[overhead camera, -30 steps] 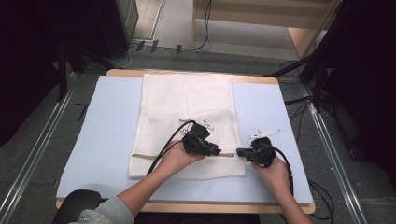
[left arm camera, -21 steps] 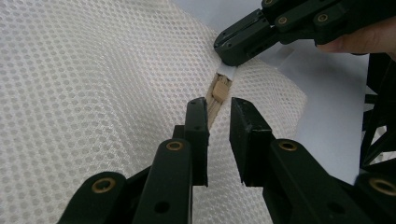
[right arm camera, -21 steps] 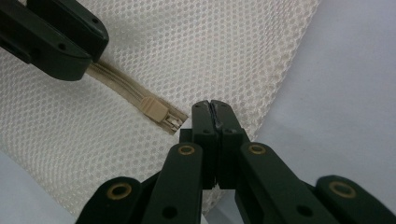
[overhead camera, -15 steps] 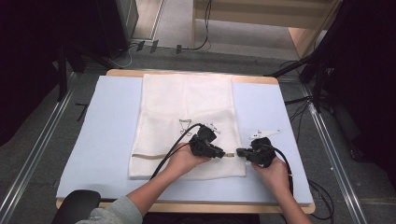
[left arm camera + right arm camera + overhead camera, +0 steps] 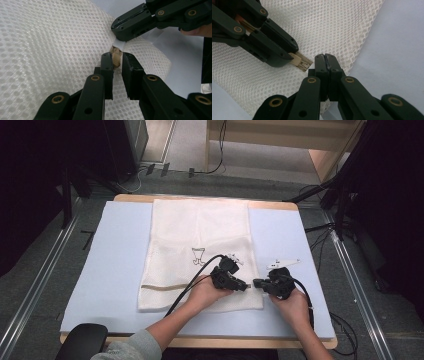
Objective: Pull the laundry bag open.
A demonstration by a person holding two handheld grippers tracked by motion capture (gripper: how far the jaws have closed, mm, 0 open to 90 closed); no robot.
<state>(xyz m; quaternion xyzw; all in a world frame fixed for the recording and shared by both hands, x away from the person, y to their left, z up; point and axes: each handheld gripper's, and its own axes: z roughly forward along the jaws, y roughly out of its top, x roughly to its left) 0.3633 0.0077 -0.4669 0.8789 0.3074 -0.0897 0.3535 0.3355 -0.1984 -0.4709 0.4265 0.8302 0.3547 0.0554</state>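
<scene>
Both tongs pinch the white mesh bag (image 5: 200,245): left tongs (image 5: 117,61) its tan zipper pull (image 5: 115,58), right tongs (image 5: 325,60) its edge.

Both forearms reach in from the near edge. The left gripper (image 5: 248,285), jaws just closing, points tip to tip at the right gripper (image 5: 256,283), whose jaws are clamped together.

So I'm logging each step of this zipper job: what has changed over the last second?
The left gripper slid right along the white mesh laundry bag to the beige zipper pull, its jaws closing around it, next to the right gripper. The right gripper stayed shut, pinching the bag's edge by the zipper end; the bag stayed flat on the pale blue table mat.
</scene>
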